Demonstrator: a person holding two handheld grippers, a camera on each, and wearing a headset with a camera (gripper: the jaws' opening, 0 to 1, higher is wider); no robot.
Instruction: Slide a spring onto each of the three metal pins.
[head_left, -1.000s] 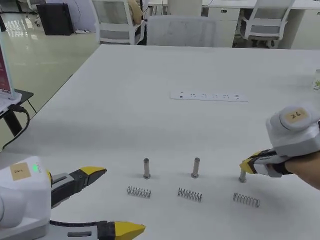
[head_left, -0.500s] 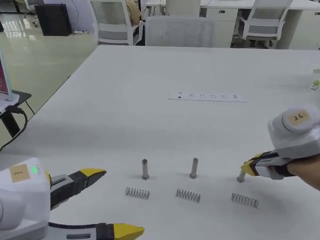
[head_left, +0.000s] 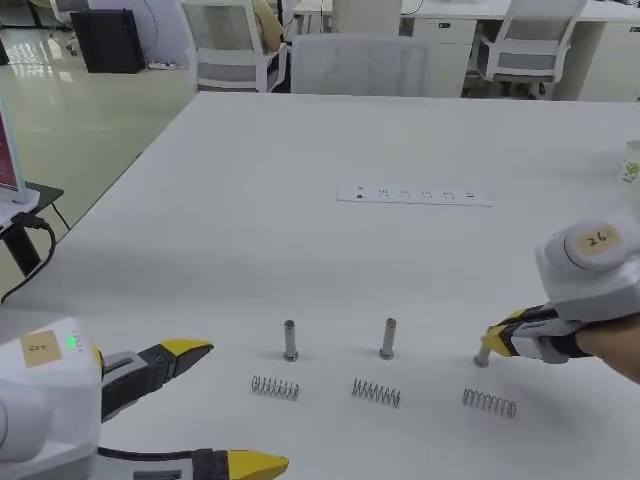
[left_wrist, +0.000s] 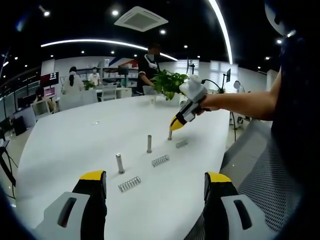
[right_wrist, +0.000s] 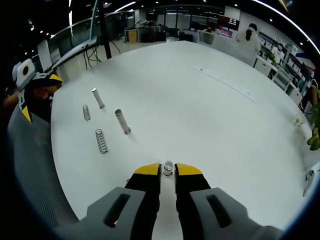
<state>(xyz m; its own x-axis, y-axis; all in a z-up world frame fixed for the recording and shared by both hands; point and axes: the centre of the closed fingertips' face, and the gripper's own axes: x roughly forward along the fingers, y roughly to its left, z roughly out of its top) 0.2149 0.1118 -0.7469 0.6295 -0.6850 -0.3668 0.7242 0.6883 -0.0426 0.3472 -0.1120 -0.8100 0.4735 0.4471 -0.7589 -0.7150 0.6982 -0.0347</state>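
1. Three metal pins stand in a row on the table: the left pin, the middle pin and the right pin. No spring is seen on any of them, so the task is judged not yet begun.
2. Three springs are laid flat, one just in front of each pin: the left spring, the middle spring and the right spring. The pairing is judged deliberate, each spring being set at hand for its own pin.
3. The right gripper is clamped on the right pin, whose top is seen between the jaws in the right gripper view. The pin is judged to be steadied, or taken up, for threading. Whether its base touches the table cannot be told, as the jaws hide it.
4. The left gripper is held with jaws wide apart and nothing between them. It is near the left spring and pointed along the row, and is judged ready to take a spring.
5. Bare table is noted between the pins and behind the row. A power strip lies well apart at the back.
6. The springs lie on the side of the near table edge, so a spring nudged that way could be rolled off.
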